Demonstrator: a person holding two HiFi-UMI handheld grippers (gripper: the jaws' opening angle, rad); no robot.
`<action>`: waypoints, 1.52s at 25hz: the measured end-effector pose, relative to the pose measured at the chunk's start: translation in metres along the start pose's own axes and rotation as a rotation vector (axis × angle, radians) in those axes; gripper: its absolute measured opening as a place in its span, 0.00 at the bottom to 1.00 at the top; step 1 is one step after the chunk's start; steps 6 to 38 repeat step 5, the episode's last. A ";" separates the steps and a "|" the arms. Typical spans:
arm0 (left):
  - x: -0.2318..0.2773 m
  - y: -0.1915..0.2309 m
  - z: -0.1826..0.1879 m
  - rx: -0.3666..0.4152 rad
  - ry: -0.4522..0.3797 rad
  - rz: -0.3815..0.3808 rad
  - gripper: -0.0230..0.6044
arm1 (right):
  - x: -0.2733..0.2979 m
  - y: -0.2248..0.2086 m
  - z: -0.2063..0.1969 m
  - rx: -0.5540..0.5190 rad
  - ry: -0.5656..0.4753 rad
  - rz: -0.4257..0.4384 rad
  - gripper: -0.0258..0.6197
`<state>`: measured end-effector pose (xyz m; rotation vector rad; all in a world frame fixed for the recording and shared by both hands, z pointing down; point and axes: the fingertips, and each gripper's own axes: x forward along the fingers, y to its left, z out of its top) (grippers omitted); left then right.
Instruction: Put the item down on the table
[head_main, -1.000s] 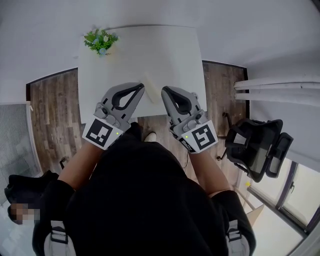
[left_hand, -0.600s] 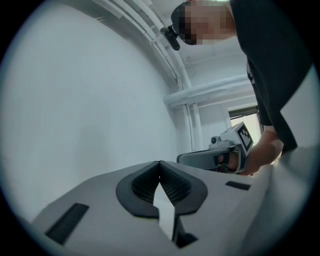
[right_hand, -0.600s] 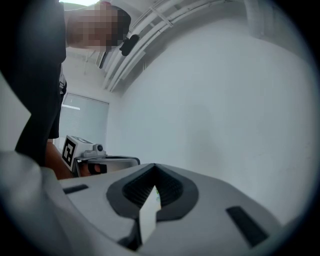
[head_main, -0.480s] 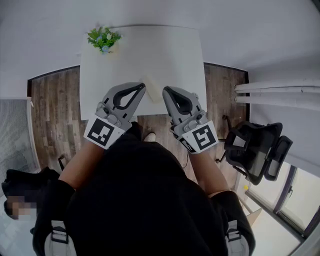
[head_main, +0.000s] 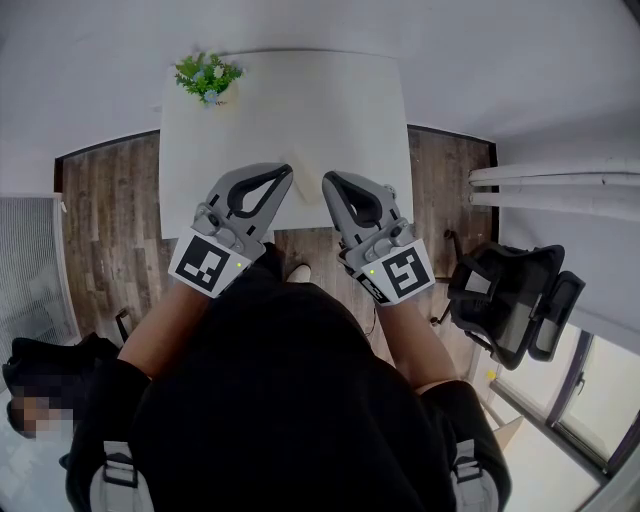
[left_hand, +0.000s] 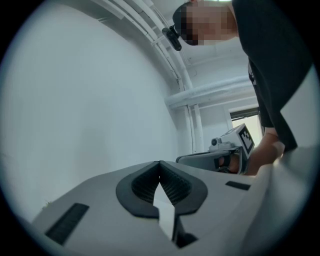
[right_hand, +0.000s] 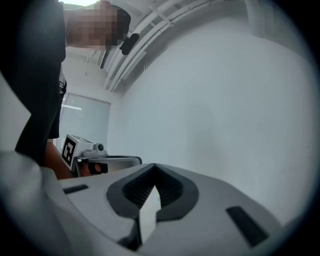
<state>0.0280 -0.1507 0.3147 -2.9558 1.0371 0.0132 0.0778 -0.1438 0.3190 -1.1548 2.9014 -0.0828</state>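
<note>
A pale, cream flat item (head_main: 304, 180) lies on the white table (head_main: 340, 110) near its front edge, and its shape is hard to make out. My left gripper (head_main: 286, 172) is held level just left of it, jaws shut with nothing between them. My right gripper (head_main: 327, 180) sits just right of the item, also shut and empty. In the left gripper view the fingertips (left_hand: 160, 163) meet against a bare white wall. The right gripper view shows the same, its tips (right_hand: 153, 165) closed together. Whether either gripper touches the item is not clear.
A small potted plant (head_main: 206, 77) stands at the table's far left corner. A black office chair (head_main: 512, 298) is to the right on the wood floor, with white pipes (head_main: 560, 185) beyond it. A dark bag (head_main: 50, 365) lies at the lower left.
The head view has shifted slightly. Both grippers stay shut in the same places beside the item.
</note>
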 end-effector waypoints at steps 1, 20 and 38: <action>0.000 0.000 0.000 -0.001 0.002 0.000 0.03 | 0.000 0.000 0.000 0.000 0.000 0.001 0.04; 0.000 0.000 0.001 -0.005 0.003 0.002 0.03 | 0.001 0.001 0.001 0.002 -0.002 0.002 0.04; 0.000 0.000 0.001 -0.005 0.003 0.002 0.03 | 0.001 0.001 0.001 0.002 -0.002 0.002 0.04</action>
